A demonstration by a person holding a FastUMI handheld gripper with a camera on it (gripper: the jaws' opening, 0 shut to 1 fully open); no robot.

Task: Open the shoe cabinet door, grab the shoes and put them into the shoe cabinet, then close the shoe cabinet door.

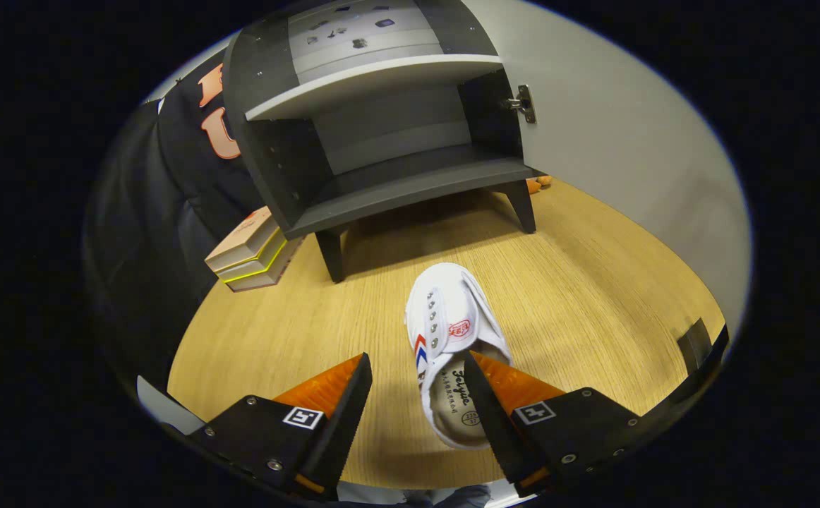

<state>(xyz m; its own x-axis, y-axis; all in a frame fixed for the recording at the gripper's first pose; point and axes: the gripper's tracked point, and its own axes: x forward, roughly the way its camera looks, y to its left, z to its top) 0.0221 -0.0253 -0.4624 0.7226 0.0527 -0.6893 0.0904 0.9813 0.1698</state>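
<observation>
One step's done: the door [615, 141] is open; your gripper [417, 384] is spread around the shoe [449, 331], ungrasped, cabinet [382, 190] empty.

My gripper [417, 377] hangs over the wooden floor [593, 296] with its fingers spread apart. A white shoe [449, 331] lies on the floor between them, toe pointing toward the shoe cabinet [382, 162]; my right finger sits over the shoe's opening (I cannot tell whether it touches), while my left finger is clear of it. Beyond the shoe the dark cabinet stands on short legs, its door [615, 141] swung open on the right, with a pale shelf [375, 81] above the lower compartment. A stack of books [251, 250] lies beside the cabinet's left leg.
</observation>
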